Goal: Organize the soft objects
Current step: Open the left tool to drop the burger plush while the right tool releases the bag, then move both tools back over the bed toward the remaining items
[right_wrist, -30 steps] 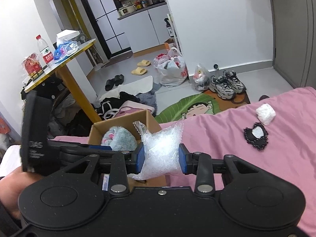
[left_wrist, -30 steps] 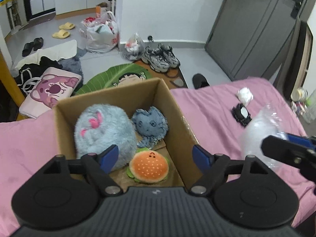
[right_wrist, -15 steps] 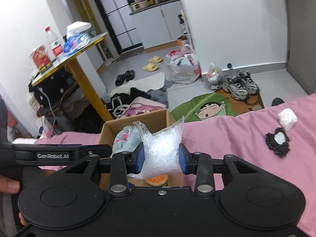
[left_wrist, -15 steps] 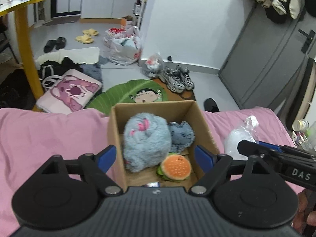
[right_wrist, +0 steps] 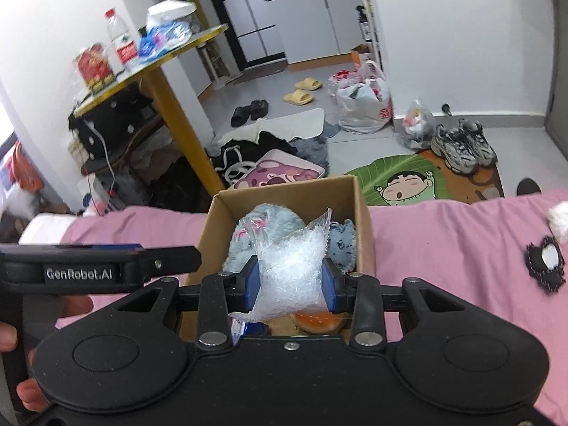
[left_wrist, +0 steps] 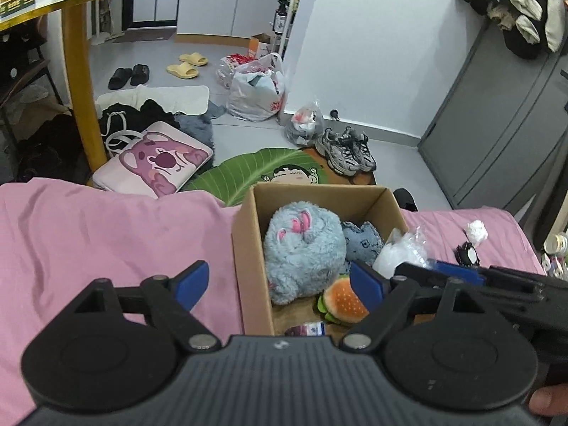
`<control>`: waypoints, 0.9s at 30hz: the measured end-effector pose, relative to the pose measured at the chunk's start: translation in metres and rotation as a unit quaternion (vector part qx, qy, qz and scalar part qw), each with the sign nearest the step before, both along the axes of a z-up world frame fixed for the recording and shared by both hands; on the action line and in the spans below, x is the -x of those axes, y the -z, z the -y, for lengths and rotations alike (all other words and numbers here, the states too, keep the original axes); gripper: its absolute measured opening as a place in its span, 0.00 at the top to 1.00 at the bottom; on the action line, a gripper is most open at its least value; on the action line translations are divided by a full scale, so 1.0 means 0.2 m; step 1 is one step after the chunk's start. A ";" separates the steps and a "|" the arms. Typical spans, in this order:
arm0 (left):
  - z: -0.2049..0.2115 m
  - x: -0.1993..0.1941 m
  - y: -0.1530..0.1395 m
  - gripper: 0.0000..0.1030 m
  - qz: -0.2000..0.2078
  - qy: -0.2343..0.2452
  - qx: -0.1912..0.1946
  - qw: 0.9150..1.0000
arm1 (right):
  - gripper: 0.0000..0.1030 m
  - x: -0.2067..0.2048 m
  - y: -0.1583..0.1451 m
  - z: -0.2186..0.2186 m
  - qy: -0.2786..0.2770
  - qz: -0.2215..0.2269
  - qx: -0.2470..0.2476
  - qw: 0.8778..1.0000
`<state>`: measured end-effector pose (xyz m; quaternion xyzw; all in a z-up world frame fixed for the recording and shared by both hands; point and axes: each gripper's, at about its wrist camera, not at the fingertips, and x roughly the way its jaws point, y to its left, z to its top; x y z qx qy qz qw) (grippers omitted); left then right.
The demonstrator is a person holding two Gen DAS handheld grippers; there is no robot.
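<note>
A cardboard box [left_wrist: 248, 234] [right_wrist: 209, 238] stands on the pink bed. It holds a fluffy grey-blue plush [left_wrist: 301, 248] [right_wrist: 245, 238], a small blue plush [left_wrist: 364, 243] [right_wrist: 342, 241] and a burger toy [left_wrist: 342, 301] [right_wrist: 316, 321]. My right gripper [right_wrist: 290, 280] is shut on a clear bag of white filling [right_wrist: 291, 273] [left_wrist: 401, 252], held over the box's open top. My left gripper [left_wrist: 280, 284] is open and empty, at the box's near left wall.
A black-and-white patch [right_wrist: 546, 259] [left_wrist: 468, 254] and a white fluffy lump [right_wrist: 559, 220] [left_wrist: 475, 230] lie on the bed to the right. Past the bed's edge are a leaf rug [left_wrist: 255, 170], shoes [left_wrist: 346, 151], bags and a yellow table [right_wrist: 159, 60].
My right gripper has carried the bag leftward from beside the box to over its opening. My left gripper has shifted left and back, so the box now sits right of its centre.
</note>
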<state>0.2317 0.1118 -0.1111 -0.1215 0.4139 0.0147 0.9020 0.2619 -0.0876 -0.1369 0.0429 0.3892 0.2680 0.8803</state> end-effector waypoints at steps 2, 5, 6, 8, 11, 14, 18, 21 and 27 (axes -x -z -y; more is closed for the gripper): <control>-0.01 0.00 0.00 0.17 0.001 -0.006 0.001 1.000 | 0.66 0.00 0.01 -0.02 -0.011 -0.012 0.000 1.000; -0.01 -0.01 0.00 0.17 0.001 -0.006 0.002 1.000 | 0.60 0.02 0.02 -0.03 -0.018 -0.022 0.009 1.000; -0.01 -0.02 0.00 0.17 0.001 -0.005 0.002 1.000 | 0.57 0.03 0.02 -0.03 -0.020 -0.020 0.012 1.000; 0.00 -0.02 -0.01 0.17 0.003 -0.003 0.000 1.000 | 0.40 0.05 -0.01 0.00 -0.019 -0.003 -0.003 1.000; 0.02 -0.03 -0.02 0.17 0.003 0.004 0.001 1.000 | 0.17 0.09 -0.08 0.08 0.007 0.024 -0.024 0.999; 0.05 -0.04 -0.05 0.17 0.006 0.007 -0.006 1.000 | 0.14 0.11 -0.14 0.18 0.033 0.038 -0.028 0.998; 0.10 -0.05 -0.07 0.17 0.011 0.011 -0.010 1.000 | 0.09 0.12 -0.16 0.33 0.065 0.044 -0.030 0.996; 0.16 -0.06 -0.08 0.14 0.015 0.020 -0.020 0.999 | 0.09 0.12 -0.15 0.43 0.082 0.035 -0.025 0.996; 0.32 -0.05 -0.15 0.03 0.040 0.055 -0.029 0.997 | 0.06 0.15 -0.12 0.58 0.127 0.033 -0.013 0.991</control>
